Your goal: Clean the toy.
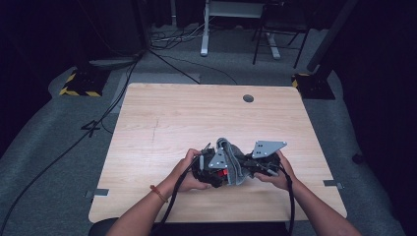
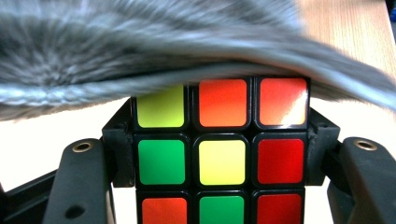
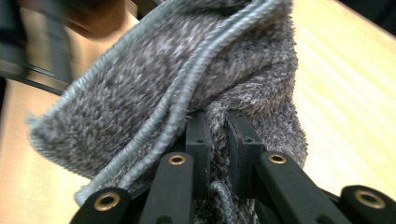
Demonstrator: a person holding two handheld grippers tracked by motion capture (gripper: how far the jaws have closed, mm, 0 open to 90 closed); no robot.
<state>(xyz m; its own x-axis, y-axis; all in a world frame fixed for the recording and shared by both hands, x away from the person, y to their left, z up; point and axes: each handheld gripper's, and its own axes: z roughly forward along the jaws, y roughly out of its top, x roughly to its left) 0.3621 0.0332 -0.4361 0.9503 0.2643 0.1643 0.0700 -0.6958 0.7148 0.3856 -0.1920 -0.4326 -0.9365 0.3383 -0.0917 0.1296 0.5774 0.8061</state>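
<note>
Left gripper (image 1: 209,169): jaws clamped on the puzzle cube (image 2: 222,156), one black jaw pressed on each side of its middle row, as the left gripper view shows
Puzzle cube: held square between the jaws; facing side shows a yellow centre, green to its left, red to its right; top row yellow-green, orange, orange; bottom row orange, green, red
Cube orientation: equal on all sides, so no long axis; rows level across the left gripper view, coloured face turned toward that camera
Grey cloth (image 3: 187,79): fuzzy knit with a stitched hem, draped over the cube's top edge and covering the upper part of the left gripper view, blurred there
Right gripper (image 3: 215,135): jaws nearly together, pinching a fold of the grey cloth between them
Cloth lie: hemmed edge runs diagonally in the right gripper view, from lower left up to upper right; rest of the cloth bunched above the jaws
Cloth long axis: cannot tell, too crumpled
Place: in the high view both grippers meet close together above the near middle of the table (image 1: 162,123), cloth bunched between them, cube tucked under it next to the left gripper
Hands: left hand (image 1: 186,169) and right hand (image 1: 280,172) each wrapped round its gripper, forearms coming in from the near edge
Table: pale wood, with a small round grommet (image 1: 248,98) near the far edge
</note>
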